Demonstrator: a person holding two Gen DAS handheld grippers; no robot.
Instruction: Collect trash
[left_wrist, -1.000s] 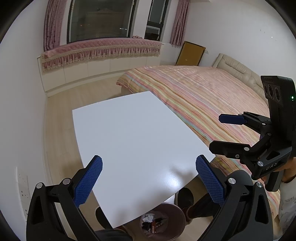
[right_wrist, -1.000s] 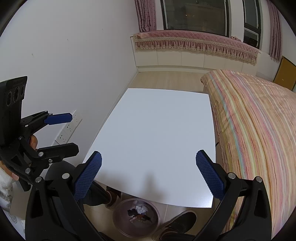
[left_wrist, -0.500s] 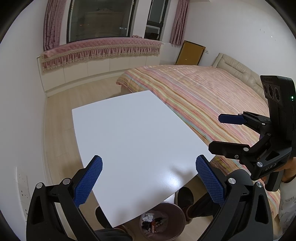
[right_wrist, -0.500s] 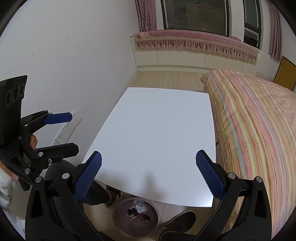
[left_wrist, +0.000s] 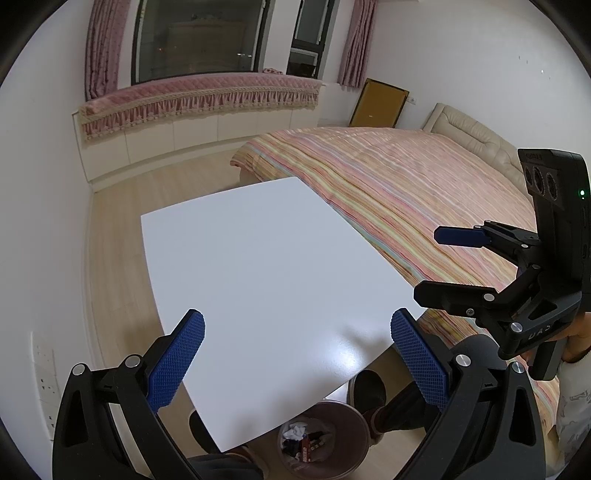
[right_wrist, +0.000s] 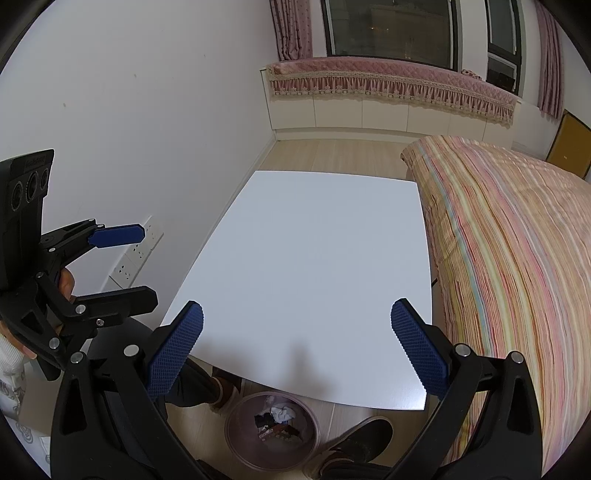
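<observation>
A bare white table fills the middle of both views. A round trash bin with crumpled paper and wrappers inside stands on the floor under the table's near edge; it also shows in the right wrist view. My left gripper is open and empty above the near edge of the table. My right gripper is open and empty too, held beside it. Each gripper shows in the other's view: the right one at the right, the left one at the left.
A bed with a striped cover runs along the table's right side. A white wall with sockets is on the left. The person's shoes stand by the bin. A cushioned window seat is at the back.
</observation>
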